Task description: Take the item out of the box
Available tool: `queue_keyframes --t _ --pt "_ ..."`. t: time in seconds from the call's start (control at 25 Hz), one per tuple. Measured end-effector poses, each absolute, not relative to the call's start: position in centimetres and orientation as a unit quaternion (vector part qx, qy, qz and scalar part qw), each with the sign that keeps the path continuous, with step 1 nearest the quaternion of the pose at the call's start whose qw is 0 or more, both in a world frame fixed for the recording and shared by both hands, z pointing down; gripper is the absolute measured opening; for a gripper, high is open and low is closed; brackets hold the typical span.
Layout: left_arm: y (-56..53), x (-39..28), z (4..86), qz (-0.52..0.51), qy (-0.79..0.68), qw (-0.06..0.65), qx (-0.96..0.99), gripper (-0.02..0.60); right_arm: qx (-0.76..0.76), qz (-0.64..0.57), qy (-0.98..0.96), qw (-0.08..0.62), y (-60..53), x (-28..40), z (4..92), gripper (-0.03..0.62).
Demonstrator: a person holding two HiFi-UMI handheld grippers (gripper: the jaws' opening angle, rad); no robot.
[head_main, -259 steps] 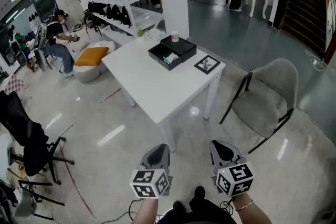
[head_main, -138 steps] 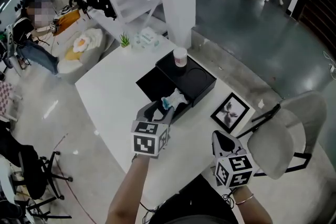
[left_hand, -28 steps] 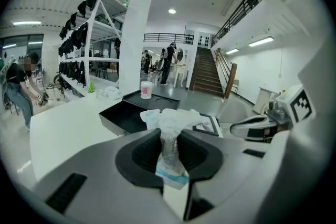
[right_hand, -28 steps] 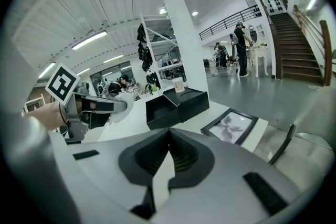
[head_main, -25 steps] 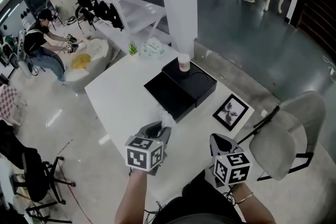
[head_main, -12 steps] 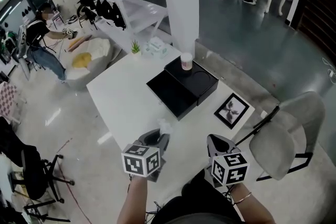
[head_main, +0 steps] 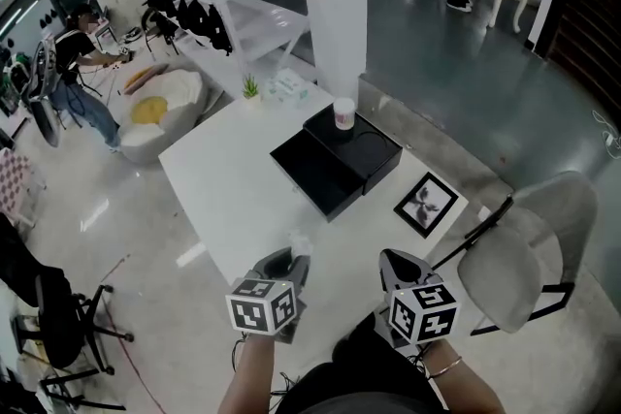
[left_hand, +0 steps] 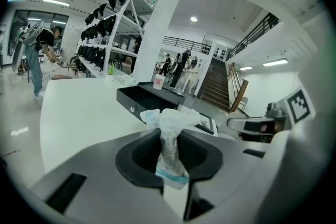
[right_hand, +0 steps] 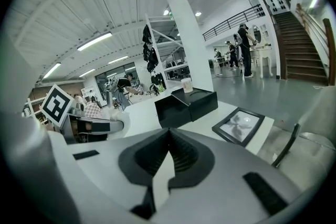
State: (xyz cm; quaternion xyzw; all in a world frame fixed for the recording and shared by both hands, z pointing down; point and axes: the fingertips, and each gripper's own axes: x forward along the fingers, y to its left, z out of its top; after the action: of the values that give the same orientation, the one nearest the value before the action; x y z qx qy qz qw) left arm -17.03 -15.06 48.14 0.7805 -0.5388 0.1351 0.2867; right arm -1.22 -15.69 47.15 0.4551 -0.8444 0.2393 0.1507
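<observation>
**Packet out of the box, waiting for a clean set-down**

The left gripper (left_hand: 169, 140) is clamping a crumpled white packet (left_hand: 175, 117) by its waist, with the jaws drawn in tight on the film. The packet is hanging clear of the black drawer box (head_main: 335, 162), over the near end of the white table (head_main: 228, 184). The right gripper (right_hand: 168, 136) is idling alongside, its jaws closed together on nothing.

To my eye the lifting part is looking done, and what is coming up is putting the packet down. The film is looking thin and limp, so I would be keeping the pinch steady and the wrist level. I would be lowering over bare tabletop, well short of the open drawer, and letting go only once the dangling end is resting on the surface. Opening too early is the likely way to have it flutter off the edge.

The left gripper view is giving what the head view cannot. It is showing the pads biting the packet's middle, a blue-green band drooping below them, and the puffed top standing above. From overhead only a pale scrap is peeking past the jaws. That head view is supplying the layout instead: the drawer is standing pulled out toward the person, with a paper cup (head_main: 343, 113) sitting on the box top. The right gripper view alone is settling that its jaws are empty, and it is showing the framed picture (right_hand: 242, 126) lying flat beside the box.
</observation>
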Motion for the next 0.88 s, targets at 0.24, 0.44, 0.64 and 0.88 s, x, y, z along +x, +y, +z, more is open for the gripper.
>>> queue_keyframes --t 0.24,0.44,0.64,0.88 --pt "-14.59 -17.02 48.31 0.126 -0.550 0.288 0.773 0.078 0.450 0.215 -0.851 0.164 -15.59 -1.13 46.59 -0.001" --pt "-14.10 -16.61 48.71 0.119 -0.542 0.300 0.776 0.078 0.450 0.217 -0.852 0.160 -15.52 -1.08 46.66 -0.002" --pt "-14.11 -16.31 48.59 0.119 -0.538 0.298 0.780 0.078 0.447 0.217 -0.851 0.167 -15.53 -1.05 47.03 -0.001" --pt "-14.71 -16.26 48.35 0.115 -0.538 0.300 0.779 0.078 0.446 0.218 -0.852 0.167 -15.89 -1.07 47.05 -0.001"
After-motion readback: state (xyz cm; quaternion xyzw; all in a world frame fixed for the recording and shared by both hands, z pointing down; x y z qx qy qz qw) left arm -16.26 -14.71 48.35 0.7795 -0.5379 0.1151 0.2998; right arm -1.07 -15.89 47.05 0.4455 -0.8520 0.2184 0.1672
